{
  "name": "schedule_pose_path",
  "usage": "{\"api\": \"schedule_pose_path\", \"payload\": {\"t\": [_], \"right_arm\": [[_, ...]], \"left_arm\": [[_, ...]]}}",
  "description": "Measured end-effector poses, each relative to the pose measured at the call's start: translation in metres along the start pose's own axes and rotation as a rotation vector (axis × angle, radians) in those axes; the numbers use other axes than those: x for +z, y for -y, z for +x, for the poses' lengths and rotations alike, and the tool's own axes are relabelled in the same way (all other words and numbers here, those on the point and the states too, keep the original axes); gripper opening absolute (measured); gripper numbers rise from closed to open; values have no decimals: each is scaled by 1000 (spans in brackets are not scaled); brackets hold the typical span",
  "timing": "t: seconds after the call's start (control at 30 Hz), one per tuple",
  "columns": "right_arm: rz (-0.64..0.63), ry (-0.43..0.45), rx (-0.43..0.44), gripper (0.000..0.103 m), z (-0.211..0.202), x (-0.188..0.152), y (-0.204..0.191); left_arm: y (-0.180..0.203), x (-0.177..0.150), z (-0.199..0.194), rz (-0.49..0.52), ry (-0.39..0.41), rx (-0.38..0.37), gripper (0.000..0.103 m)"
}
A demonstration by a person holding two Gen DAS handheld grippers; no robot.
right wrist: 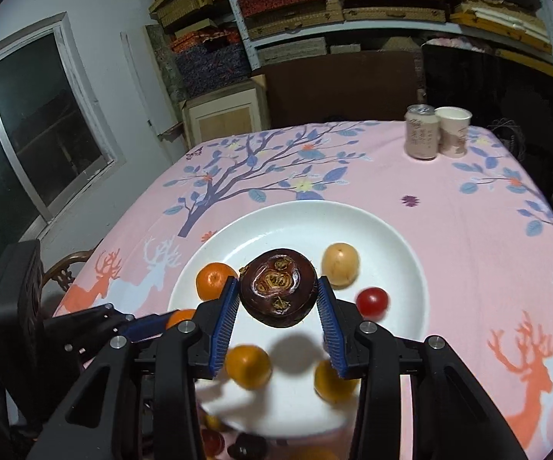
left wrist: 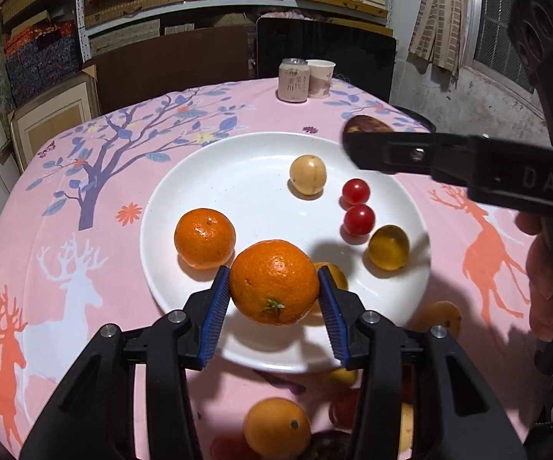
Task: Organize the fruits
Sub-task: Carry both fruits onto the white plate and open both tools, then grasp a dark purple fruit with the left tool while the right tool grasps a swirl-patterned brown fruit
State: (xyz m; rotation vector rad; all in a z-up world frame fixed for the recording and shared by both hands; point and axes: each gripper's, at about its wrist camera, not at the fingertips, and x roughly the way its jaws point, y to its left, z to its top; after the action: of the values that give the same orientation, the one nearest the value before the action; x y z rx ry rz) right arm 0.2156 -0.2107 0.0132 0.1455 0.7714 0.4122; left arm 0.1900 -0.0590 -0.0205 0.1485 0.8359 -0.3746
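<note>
My left gripper [left wrist: 274, 291] is shut on an orange tangerine [left wrist: 274, 281] and holds it over the near part of a white plate [left wrist: 238, 168]. On the plate lie another tangerine [left wrist: 204, 238], a pale yellow fruit [left wrist: 308, 174], two cherry tomatoes [left wrist: 356, 191] and a dark yellow fruit [left wrist: 388, 247]. My right gripper [right wrist: 276, 295] is shut on a dark purple mangosteen [right wrist: 278, 293] and holds it above the plate [right wrist: 391, 245]. The right gripper also shows in the left wrist view [left wrist: 357, 145], over the plate's far right rim.
A pink can [left wrist: 293, 79] and a paper cup [left wrist: 320, 78] stand at the far edge of the pink tablecloth [left wrist: 84, 268]. Several loose fruits [left wrist: 276, 427] lie on the cloth near the plate's front rim. Shelves with boxes stand behind the table.
</note>
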Motion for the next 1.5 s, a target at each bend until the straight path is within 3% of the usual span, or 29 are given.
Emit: {"api": "schedule_pose_path", "payload": {"t": [0.03,0.07,0.13,0.37,0.77,1.0,1.13,1.23,1.3,1.33,1.5], "right_arm": [[-1,-4,15,50,6,2,1],[5,1,1,62,9,3,2],[22,18,-11,64,7,2,4],[77,21,-10,64,-30,-32,17],[131,-1,-69,65,-98,-155,15],[127,11,-84,64,-114,-170,5],[106,26,-112,64,-121,-172,2],[116,27,-116,64,-122,-173,6],[118,28,-119,64,-123,-174,7],[118,27,-120,64,-123,-174,8],[113,13,-116,64,-119,-176,6]], "left_arm": [[-2,1,4,-10,-5,-1,52],[-5,2,4,-26,7,4,65],[-10,1,-2,-45,40,19,78],[-5,-21,-37,-22,68,7,80],[31,-133,-99,30,9,-71,84],[47,-156,-89,25,-35,-56,84],[57,-157,-81,36,-45,-54,59],[60,-157,-78,48,-33,-18,55],[58,-157,-79,42,-20,-8,43],[56,-156,-80,32,-14,-13,32],[60,-159,-83,57,-2,-7,31]]}}
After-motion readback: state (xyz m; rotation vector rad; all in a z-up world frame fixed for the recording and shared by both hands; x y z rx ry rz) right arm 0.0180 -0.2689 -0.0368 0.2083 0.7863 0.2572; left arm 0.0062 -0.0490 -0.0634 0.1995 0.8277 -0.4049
